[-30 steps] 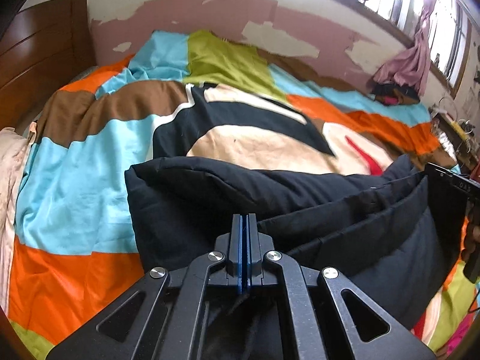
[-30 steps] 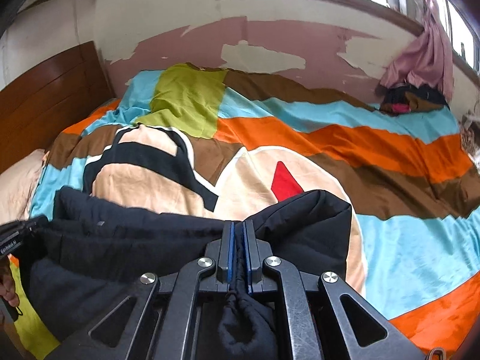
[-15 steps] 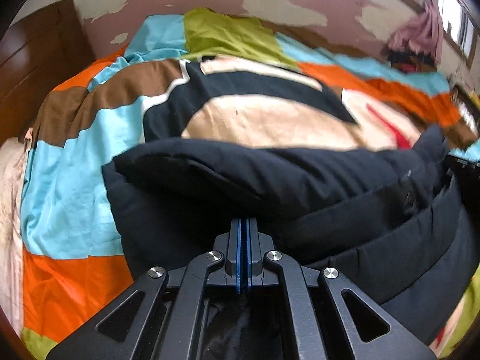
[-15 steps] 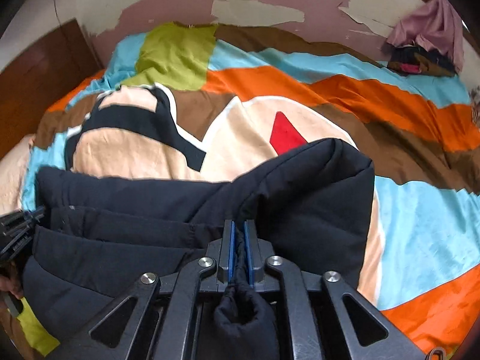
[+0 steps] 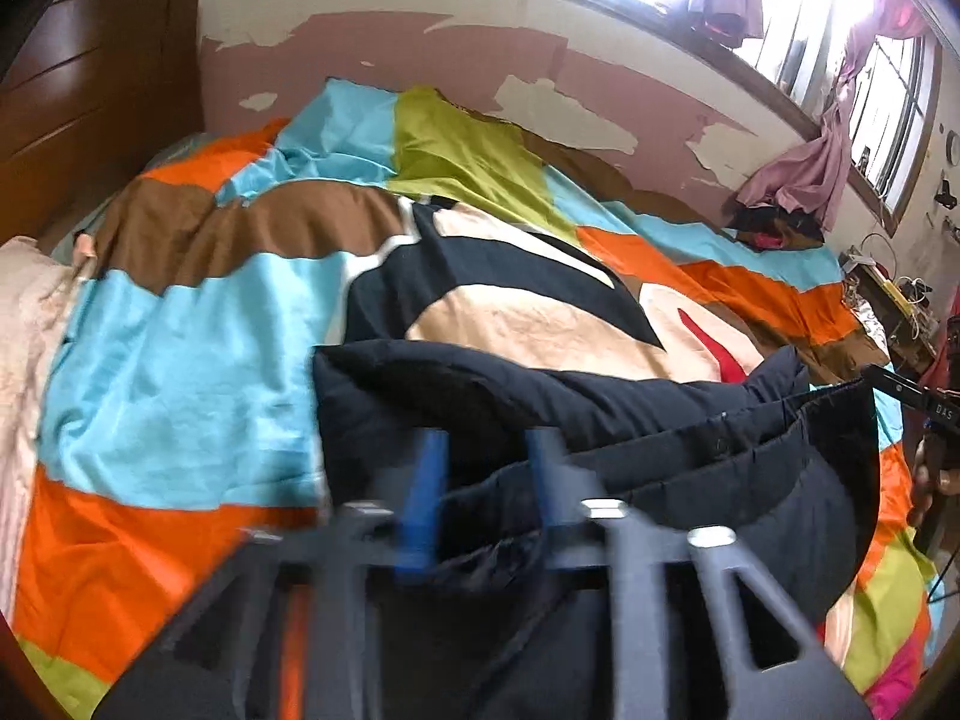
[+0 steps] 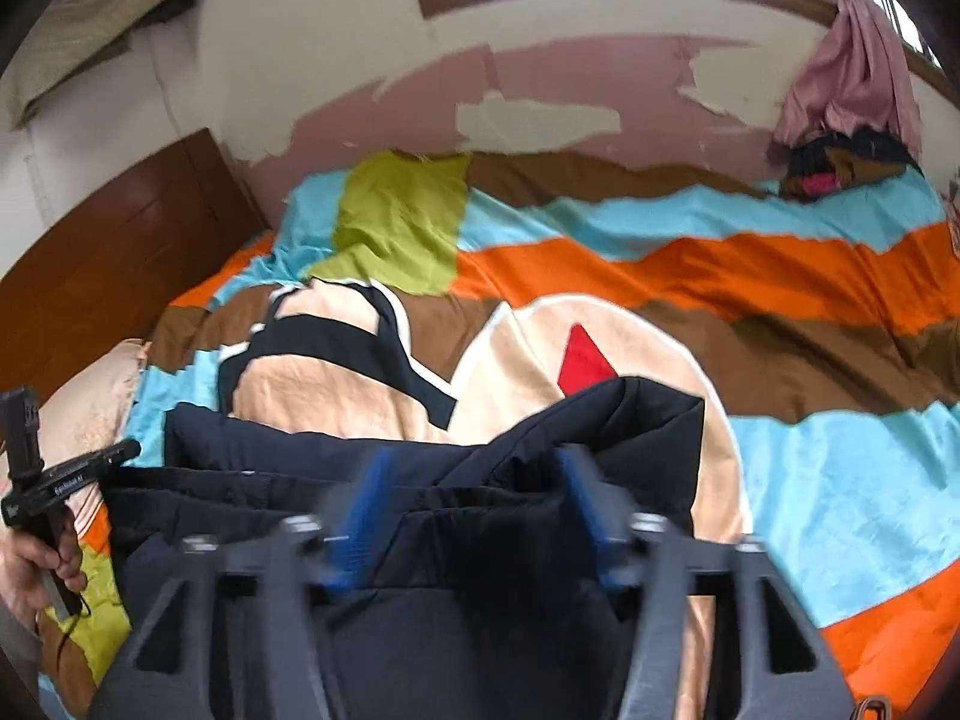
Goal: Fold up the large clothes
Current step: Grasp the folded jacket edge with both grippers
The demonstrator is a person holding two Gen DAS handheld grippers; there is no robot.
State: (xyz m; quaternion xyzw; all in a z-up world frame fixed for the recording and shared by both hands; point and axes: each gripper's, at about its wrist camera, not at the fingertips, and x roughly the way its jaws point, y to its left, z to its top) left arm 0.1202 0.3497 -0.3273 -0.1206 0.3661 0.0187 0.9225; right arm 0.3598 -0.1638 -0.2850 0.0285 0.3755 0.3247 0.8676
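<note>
A dark navy padded jacket lies folded in thick layers on the near part of the bed; it also shows in the right wrist view. My left gripper is open, its blue-padded fingers apart just over the jacket's near edge. My right gripper is open too, its fingers spread wide over the jacket's near right edge. Neither holds the cloth. Each gripper shows at the edge of the other's view: the right one, the left one.
The bed carries a bright patchwork cover of blue, orange, brown and green. A wooden headboard stands at the left, a pale pillow by it. A pile of clothes lies at the far right under the window.
Both grippers were shut on the jacket's near edge and have opened, letting it go. The jacket now rests folded on the bed. Both cameras have tilted up.
</note>
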